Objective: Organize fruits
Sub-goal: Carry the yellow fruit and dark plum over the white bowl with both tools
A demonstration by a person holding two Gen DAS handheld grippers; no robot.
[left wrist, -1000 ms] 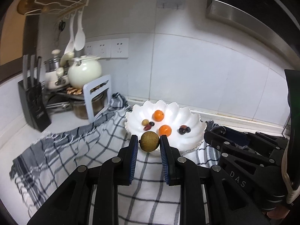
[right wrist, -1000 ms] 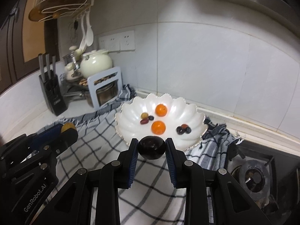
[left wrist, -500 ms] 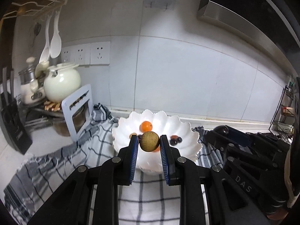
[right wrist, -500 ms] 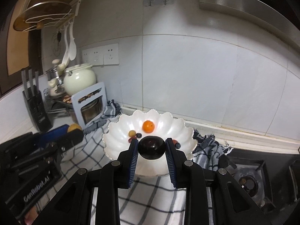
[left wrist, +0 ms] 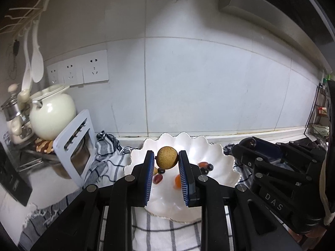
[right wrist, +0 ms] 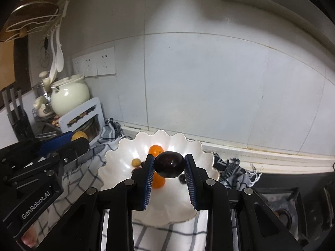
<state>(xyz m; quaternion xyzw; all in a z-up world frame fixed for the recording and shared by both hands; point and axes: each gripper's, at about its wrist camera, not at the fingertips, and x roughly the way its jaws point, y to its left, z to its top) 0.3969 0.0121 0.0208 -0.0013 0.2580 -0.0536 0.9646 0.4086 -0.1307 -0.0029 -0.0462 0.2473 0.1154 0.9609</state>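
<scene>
Left hand-held gripper [left wrist: 166, 161] clamps a tan fruit [left wrist: 167, 158]; only the right view shows its hand-held gripper [right wrist: 169, 165] clamping a dark plum [right wrist: 169, 164].

A pale kitchen counter [left wrist: 12, 205] runs along the tiled wall; a black-and-white checked cloth [right wrist: 83, 167] is spread directly on it, a black knife block [right wrist: 17, 125] stands at its left end, beside a metal rack [right wrist: 48, 129]

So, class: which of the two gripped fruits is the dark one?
The glossy dark purple plum in the right gripper; the left gripper holds a rough tan round fruit.
</scene>
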